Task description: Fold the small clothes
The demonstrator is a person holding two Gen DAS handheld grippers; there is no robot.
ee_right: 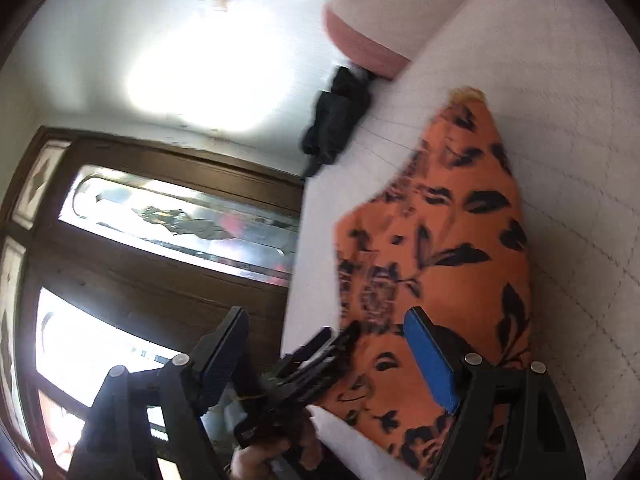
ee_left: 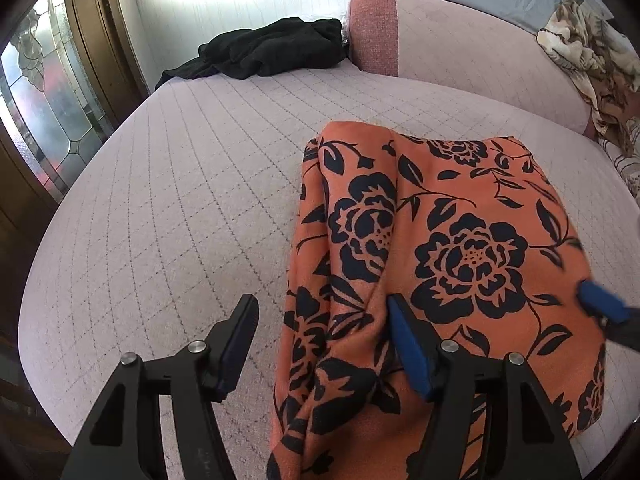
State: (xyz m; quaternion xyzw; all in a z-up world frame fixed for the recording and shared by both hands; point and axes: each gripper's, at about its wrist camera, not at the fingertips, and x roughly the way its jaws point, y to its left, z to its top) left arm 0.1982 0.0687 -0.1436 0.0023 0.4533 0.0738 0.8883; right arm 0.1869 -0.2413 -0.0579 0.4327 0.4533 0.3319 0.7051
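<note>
Orange floral garment (ee_left: pixel 452 248): folded, lying flat on the quilted pink bed (ee_left: pixel 180 208), right of centre. Left gripper (ee_left: pixel 324 344): jaws apart, straddling the garment's near left edge, pads not pressing. Right gripper (ee_right: pixel 328 356): jaws wide, holding nothing, over the garment's right side. Black clothes (ee_left: pixel 272 48): heaped at far edge.

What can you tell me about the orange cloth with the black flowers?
The orange cloth printed with black flowers and leaves looks soft and thin. It lies folded on the pale pink quilted bed, smooth across its top and bunched into wrinkles along its left edge. Both grippers' jaws stand open over its near end; neither is seen pinching it.
</note>
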